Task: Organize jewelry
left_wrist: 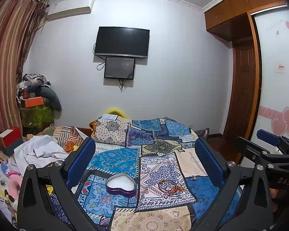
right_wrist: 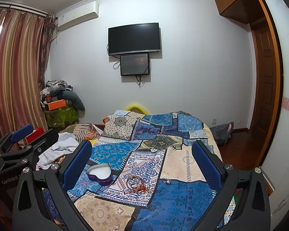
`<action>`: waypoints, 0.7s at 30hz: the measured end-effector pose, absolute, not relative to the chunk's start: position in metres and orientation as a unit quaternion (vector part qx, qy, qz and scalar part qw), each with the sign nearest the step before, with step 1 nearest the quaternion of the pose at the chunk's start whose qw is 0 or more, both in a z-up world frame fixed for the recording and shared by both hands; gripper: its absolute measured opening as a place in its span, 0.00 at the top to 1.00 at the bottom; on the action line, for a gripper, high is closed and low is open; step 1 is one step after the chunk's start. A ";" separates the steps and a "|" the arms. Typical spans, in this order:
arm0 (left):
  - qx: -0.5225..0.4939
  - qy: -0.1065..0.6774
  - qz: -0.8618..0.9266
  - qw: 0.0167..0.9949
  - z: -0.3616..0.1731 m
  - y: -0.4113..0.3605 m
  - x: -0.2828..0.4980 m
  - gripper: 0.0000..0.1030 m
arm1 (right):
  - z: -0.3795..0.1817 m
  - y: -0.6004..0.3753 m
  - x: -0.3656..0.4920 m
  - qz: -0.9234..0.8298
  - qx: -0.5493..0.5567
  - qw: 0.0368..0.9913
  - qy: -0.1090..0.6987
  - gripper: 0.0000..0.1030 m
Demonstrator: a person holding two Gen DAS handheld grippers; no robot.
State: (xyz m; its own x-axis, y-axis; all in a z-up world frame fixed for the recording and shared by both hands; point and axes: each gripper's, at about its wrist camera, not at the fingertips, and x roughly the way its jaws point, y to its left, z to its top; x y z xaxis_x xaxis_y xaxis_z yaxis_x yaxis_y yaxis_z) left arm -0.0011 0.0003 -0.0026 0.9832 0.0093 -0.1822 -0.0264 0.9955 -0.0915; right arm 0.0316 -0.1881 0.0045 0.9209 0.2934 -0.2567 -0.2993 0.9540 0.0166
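Left claw (left_wrist: pixel 144 157): blue-padded fingers spread wide, nothing between them, held above the bed. Right claw (right_wrist: pixel 142 157): likewise spread wide and empty, above the same bed. Each claw shows at the edge of the other's view, so the two sit side by side and apart.

Task items lie on the patchwork bedspread in blue, cream and beige prints (left_wrist: pixel 163 134), in front of both claws. The purple heart-shaped tin box with a white lining (left_wrist: pixel 121 184) sits open, with no lid in view. To its right, a little apart, lies a reddish-brown beaded bracelet (left_wrist: pixel 168 186), coiled with a tangle of beads at its right side. Just right of that rests a small silvery piece (left_wrist: pixel 192 177), too small to identify. Nothing stands between the claws and these items.

Left of the spread: a crumpled white cloth (left_wrist: pixel 40 150) and an orange-striped blanket (left_wrist: pixel 67 134). Beyond, in the corner, a heap of clothes and an orange box (left_wrist: pixel 32 102) are stacked beside the striped brown curtains (left_wrist: pixel 7 57).

Room: pale wall with a black wall-mounted television (left_wrist: pixel 122 42), a smaller dark screen (left_wrist: pixel 119 68) directly beneath it, cables hanging. White air conditioner (left_wrist: pixel 71 7) high at left. Brown wooden wardrobe and door (left_wrist: pixel 240 77) at right, next to a white panel with pink heart decals (left_wrist: pixel 281 123).
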 end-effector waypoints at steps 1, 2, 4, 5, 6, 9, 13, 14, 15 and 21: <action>-0.048 0.092 0.009 0.995 -0.002 0.001 -0.001 0.00 | 0.004 -0.188 0.032 0.151 -0.011 0.980 0.129 0.00; -0.048 0.093 0.009 0.994 -0.002 0.002 -0.001 0.00 | 0.005 -0.188 0.031 0.151 -0.012 0.980 0.129 0.00; -0.049 0.094 0.009 0.994 -0.002 0.003 -0.002 0.00 | 0.004 -0.189 0.032 0.151 -0.011 0.980 0.129 0.00; -0.048 0.095 0.009 0.994 -0.003 -0.002 0.004 0.00 | 0.004 -0.188 0.032 0.151 -0.012 0.980 0.129 0.00; -0.049 0.096 0.009 0.994 -0.003 -0.001 0.005 0.00 | 0.005 -0.188 0.032 0.151 -0.011 0.980 0.129 0.00; -0.048 0.097 0.009 0.994 -0.002 -0.001 0.005 0.00 | 0.004 -0.188 0.032 0.151 -0.011 0.980 0.130 0.00; -0.049 0.096 0.009 0.994 -0.002 -0.001 0.006 0.00 | 0.004 -0.188 0.032 0.151 -0.011 0.980 0.130 0.00; -0.049 0.097 0.009 0.994 -0.002 0.000 0.006 0.00 | 0.004 -0.188 0.032 0.151 -0.012 0.980 0.130 0.00; -0.049 0.097 0.009 0.994 -0.003 0.000 0.006 0.00 | 0.004 -0.188 0.032 0.151 -0.012 0.980 0.130 0.00; -0.049 0.096 0.009 0.994 -0.003 0.000 0.006 0.00 | 0.004 -0.188 0.033 0.151 -0.011 0.980 0.130 0.00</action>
